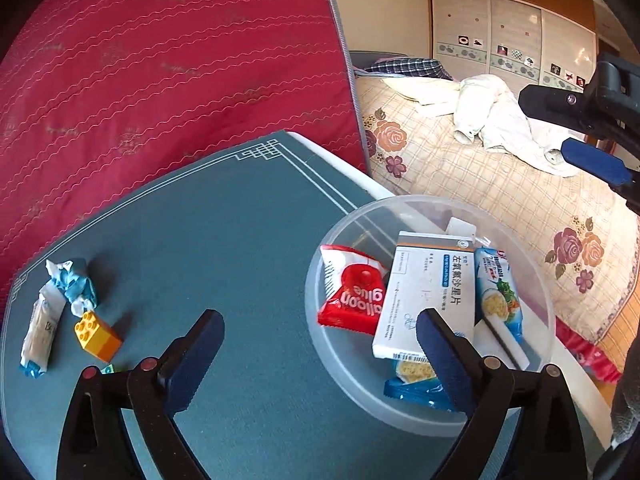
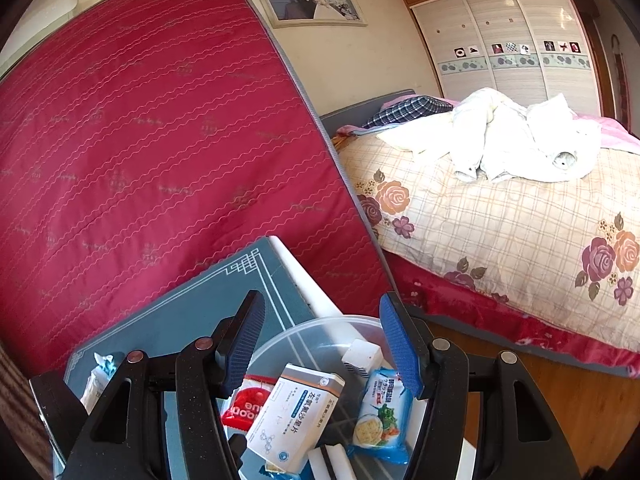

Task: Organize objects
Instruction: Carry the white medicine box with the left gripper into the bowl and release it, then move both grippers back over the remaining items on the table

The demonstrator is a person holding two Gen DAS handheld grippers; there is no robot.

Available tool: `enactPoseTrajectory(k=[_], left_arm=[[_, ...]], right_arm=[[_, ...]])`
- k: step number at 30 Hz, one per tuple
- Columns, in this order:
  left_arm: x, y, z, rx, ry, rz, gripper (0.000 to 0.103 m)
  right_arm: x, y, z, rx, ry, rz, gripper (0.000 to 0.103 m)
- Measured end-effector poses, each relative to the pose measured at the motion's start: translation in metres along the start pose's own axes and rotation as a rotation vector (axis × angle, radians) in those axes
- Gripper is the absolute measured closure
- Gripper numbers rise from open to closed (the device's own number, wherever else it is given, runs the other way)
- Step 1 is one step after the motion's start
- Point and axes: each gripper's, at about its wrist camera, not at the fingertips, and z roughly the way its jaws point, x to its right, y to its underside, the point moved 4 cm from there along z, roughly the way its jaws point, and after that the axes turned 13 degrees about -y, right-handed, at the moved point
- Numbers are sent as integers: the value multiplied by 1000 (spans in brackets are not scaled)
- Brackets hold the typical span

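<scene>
Your left gripper [image 1: 320, 344] hangs low over the blue mat [image 1: 208, 232], jaws wide and empty, the right finger over the bowl's near edge. Bowl [image 1: 536, 280], clear plastic, sits at the mat's right edge and holds a red packet [image 1: 352, 292], a white box [image 1: 428, 288] and a blue noodle packet [image 1: 500, 292]. Left on the mat: yellow brick [image 1: 98, 336], crumpled blue wrapper [image 1: 74, 284], white sachet [image 1: 40, 332], close together. Your right gripper [image 1: 580, 132] shows at upper right.

Right view: your right gripper [image 2: 322, 344] hovers above the bowl [image 2: 320, 326], jaws wide, empty. Beneath lie the red packet [image 2: 246, 404], white box [image 2: 296, 412], noodle packet [image 2: 384, 416] and a small white block [image 2: 362, 356]. Behind: red mattress [image 2: 152, 140], bed [image 2: 500, 224].
</scene>
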Motion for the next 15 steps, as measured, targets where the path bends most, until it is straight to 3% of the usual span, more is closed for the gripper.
enactPoseTrajectory(k=[10,15], left_arm=[[-60,25,-2,-26,-112,-71,3],[-97,43,-2,-46,-204,-97,3]], right_arm=[[-55,30,15,-62,-77,-117,42],[-92,56,25,-114,-123,-211,41]])
